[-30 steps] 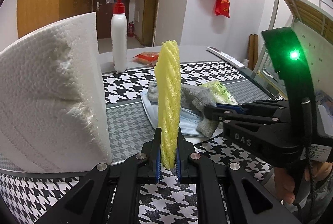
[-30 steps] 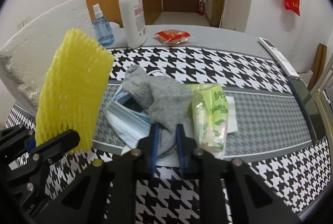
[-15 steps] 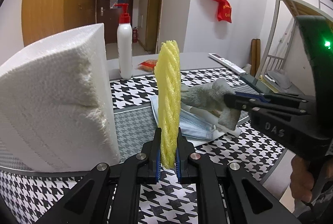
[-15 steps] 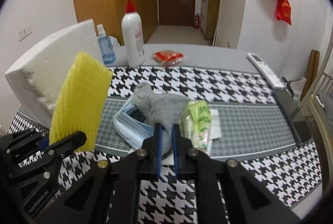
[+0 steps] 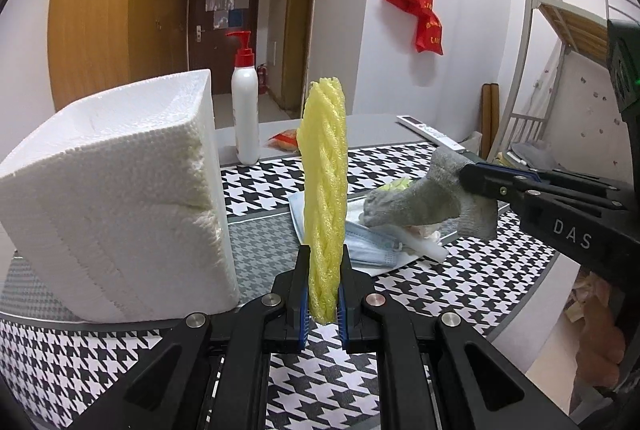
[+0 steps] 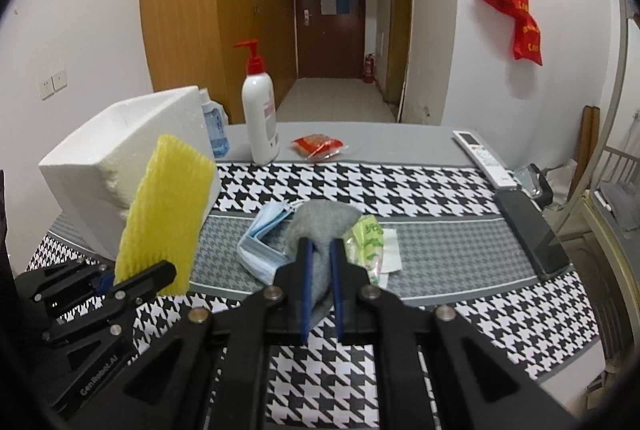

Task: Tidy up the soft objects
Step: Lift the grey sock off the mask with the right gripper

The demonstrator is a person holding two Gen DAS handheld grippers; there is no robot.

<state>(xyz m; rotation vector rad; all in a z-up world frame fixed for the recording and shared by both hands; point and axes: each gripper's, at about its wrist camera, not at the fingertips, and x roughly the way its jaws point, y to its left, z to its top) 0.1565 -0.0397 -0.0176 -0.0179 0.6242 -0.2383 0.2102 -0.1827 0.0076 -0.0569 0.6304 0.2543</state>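
My left gripper (image 5: 323, 290) is shut on a yellow foam net sleeve (image 5: 323, 174) and holds it upright above the table; the sleeve also shows in the right wrist view (image 6: 166, 218). My right gripper (image 6: 319, 270) is shut on a grey sock (image 6: 320, 230) and holds it lifted above the pile; the sock also shows in the left wrist view (image 5: 424, 204). A blue face mask (image 6: 260, 242), a green tissue pack (image 6: 366, 242) and white paper lie on the table below. A white foam box (image 5: 116, 198) stands at the left, open at the top.
The table has a houndstooth cloth (image 6: 400, 334). At the back stand a white pump bottle (image 6: 260, 122), a small blue spray bottle (image 6: 214, 126) and a red snack packet (image 6: 318, 146). A remote (image 6: 484, 158) and a dark phone (image 6: 532, 230) lie at the right edge.
Both grippers rose and drew back from the table. The right gripper lifted the grey sock off the pile. The left gripper kept hold of the yellow sleeve.
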